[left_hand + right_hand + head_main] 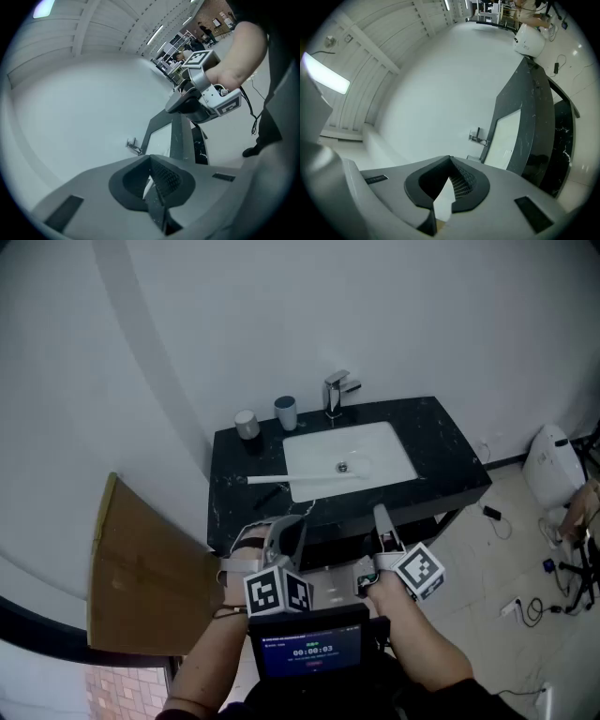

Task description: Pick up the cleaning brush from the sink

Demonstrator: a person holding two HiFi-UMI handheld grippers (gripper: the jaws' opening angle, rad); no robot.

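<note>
I see jaws shut, empty, on left gripper (289, 532) and right gripper (382, 521) — short of the black marble desk's (445, 460) front edge; white long-handled cleaning brush (281, 480) across the white rectangular sink's (380, 444) front-left rim.

Screen below my hands (314, 650): timer digits that I read as 00:00:03
Small print round the timer: too blurred for me to read
Marker cubes (278, 592): black-and-white square codes, no letters
</note>
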